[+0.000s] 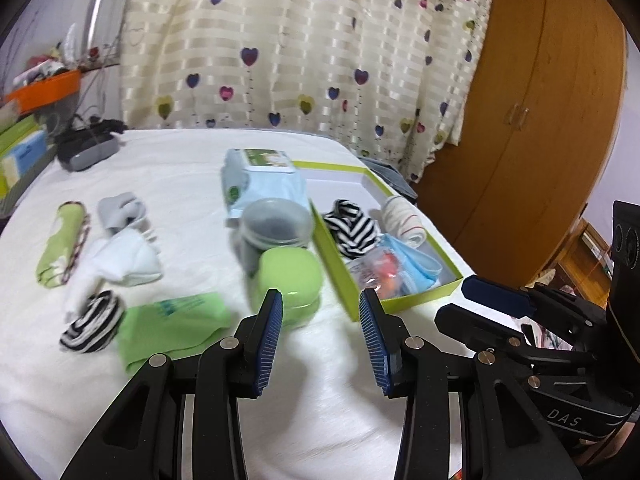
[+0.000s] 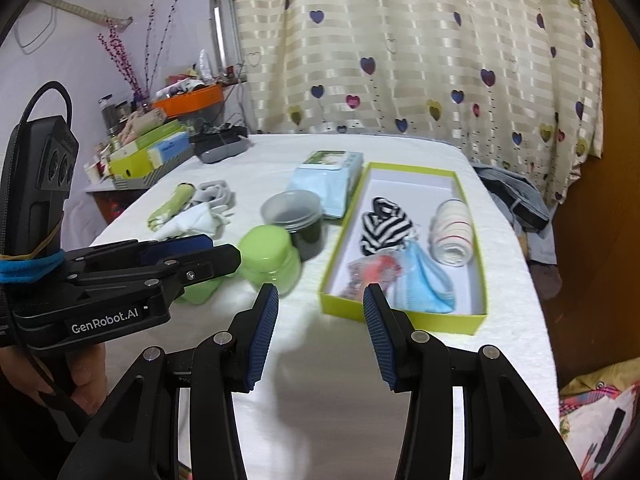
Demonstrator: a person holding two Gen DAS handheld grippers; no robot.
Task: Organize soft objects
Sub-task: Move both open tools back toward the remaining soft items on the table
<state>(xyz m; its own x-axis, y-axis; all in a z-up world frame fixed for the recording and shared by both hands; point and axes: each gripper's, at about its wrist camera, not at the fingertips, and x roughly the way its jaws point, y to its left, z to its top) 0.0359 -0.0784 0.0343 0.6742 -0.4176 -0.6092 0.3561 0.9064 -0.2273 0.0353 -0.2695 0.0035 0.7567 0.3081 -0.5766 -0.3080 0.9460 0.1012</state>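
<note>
Because soft items are being gathered, a green box (image 2: 404,314) on the white worktop (image 2: 320,380) already holds a striped sock (image 2: 384,230), rolled cloth (image 2: 452,232) and blue mask (image 2: 424,280). More socks (image 1: 120,256) lie well apart, left. Both tools, left (image 1: 320,336) and right (image 2: 320,332), hover wide open, empty.
</note>
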